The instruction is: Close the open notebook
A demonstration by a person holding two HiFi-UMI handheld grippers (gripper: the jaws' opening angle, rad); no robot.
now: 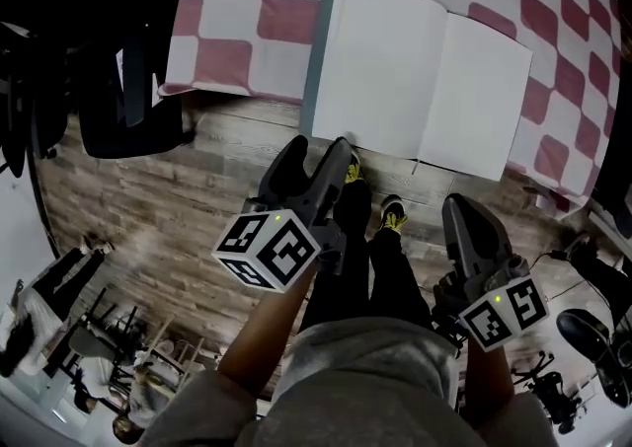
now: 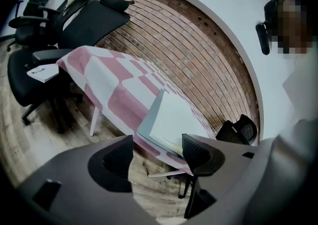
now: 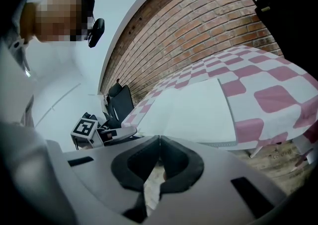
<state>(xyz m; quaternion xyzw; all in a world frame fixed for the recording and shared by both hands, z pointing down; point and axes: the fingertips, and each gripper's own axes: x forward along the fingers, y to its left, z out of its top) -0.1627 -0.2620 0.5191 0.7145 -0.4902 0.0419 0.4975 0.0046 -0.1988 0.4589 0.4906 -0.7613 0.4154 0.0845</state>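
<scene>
An open notebook (image 1: 415, 80) with blank white pages and a grey-green cover lies flat on the table, its near edge at the table's front. It also shows in the left gripper view (image 2: 171, 119) and the right gripper view (image 3: 194, 112). My left gripper (image 1: 318, 151) hangs just short of the notebook's near left corner, over the floor. Its jaws stand wide apart with nothing between them (image 2: 157, 142). My right gripper (image 1: 462, 210) is lower and further back, below the right page. Its jaw tips meet with nothing held (image 3: 159, 139).
A pink and white checked cloth (image 1: 247, 11) covers the table. A black office chair (image 1: 128, 110) stands at the table's left end, with more chairs (image 2: 35, 0) behind it. A brick wall (image 2: 198, 45) runs behind the table. Wood floor (image 1: 148, 208) lies under the grippers.
</scene>
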